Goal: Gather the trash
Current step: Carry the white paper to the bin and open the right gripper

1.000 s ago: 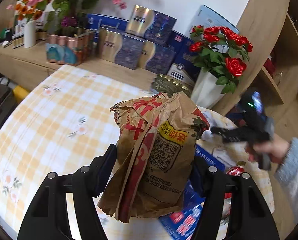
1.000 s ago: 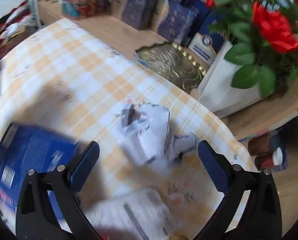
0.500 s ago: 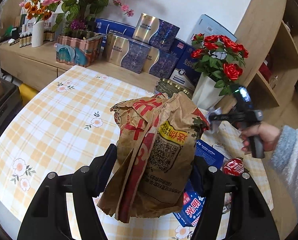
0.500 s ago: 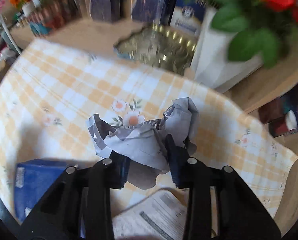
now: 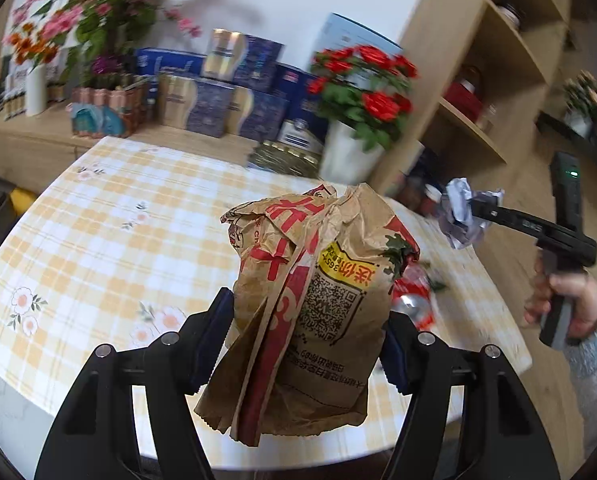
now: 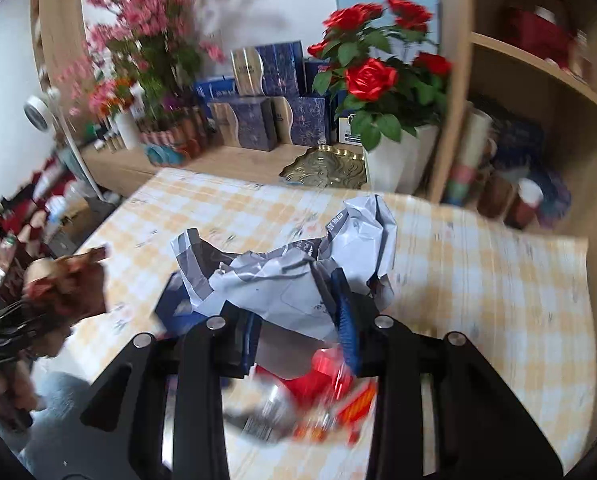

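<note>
My left gripper (image 5: 304, 340) is shut on a crumpled brown paper bag (image 5: 314, 300) with red print and a QR code, held upright above the yellow checked tablecloth (image 5: 106, 240). My right gripper (image 6: 298, 320) is shut on a crumpled grey-white plastic mailer (image 6: 294, 272), lifted off the table. The left wrist view shows that mailer (image 5: 462, 216) at the right, in the right gripper's fingers with a hand on the handle. A red crushed can (image 5: 412, 292) lies on the table behind the bag. The brown bag (image 6: 66, 284) shows at the left of the right wrist view.
A white pot of red roses (image 5: 362, 120) and a gold tray (image 6: 326, 168) stand at the table's far edge. Blue gift boxes (image 5: 218, 96) line the sideboard. Wooden shelves (image 5: 494, 80) rise at the right. A blue box (image 6: 174, 304) and red wrappers (image 6: 330, 392) lie under my right gripper.
My right gripper shut on the grey mailer and lifted it off the table, swinging away to the right. The left gripper carried the brown bag sideways, still gripped.
</note>
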Demonstrator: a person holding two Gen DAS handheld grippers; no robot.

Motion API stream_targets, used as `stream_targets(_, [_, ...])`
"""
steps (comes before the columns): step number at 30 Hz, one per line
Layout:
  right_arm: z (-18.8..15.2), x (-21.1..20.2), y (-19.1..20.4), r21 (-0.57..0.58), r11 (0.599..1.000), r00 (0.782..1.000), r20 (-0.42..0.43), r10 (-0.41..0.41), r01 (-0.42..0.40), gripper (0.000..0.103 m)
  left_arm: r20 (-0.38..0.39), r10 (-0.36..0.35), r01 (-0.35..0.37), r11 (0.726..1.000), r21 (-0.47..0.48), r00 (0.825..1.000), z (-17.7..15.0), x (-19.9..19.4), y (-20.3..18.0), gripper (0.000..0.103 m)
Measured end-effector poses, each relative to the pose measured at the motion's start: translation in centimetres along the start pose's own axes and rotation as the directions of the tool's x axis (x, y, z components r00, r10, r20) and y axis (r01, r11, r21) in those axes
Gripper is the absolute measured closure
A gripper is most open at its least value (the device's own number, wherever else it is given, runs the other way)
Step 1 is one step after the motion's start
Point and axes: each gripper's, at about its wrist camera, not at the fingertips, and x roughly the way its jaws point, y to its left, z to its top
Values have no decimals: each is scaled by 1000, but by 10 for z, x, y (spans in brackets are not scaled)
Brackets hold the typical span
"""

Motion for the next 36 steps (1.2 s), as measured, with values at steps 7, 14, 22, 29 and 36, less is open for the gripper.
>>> stream_targets(7, [-112, -80, 31, -12, 1000, 999, 48, 20, -19, 68, -35, -25, 29, 992, 124, 999, -52, -32, -38, 38])
stream_targets(14, [-208, -96, 72, 16, 981, 980, -34, 194, -194, 68, -62, -47, 56, 988, 146, 997, -108, -59, -48, 38])
stream_targets(22, [-291, -25, 114, 71, 966, 911, -324, 257, -247, 67, -80, -29, 37, 994, 98, 996, -132, -75, -42, 38])
stream_targets(29, [-308, 31, 108, 95, 991, 900, -416, 128, -96, 54, -84, -12, 21, 995, 100, 996, -142, -79, -37, 38])
stream_targets(36, [-303, 25, 91, 144, 987, 939, -324, 118, -74, 29, -94, -17, 30, 990, 140, 995, -150, -67, -43, 38])
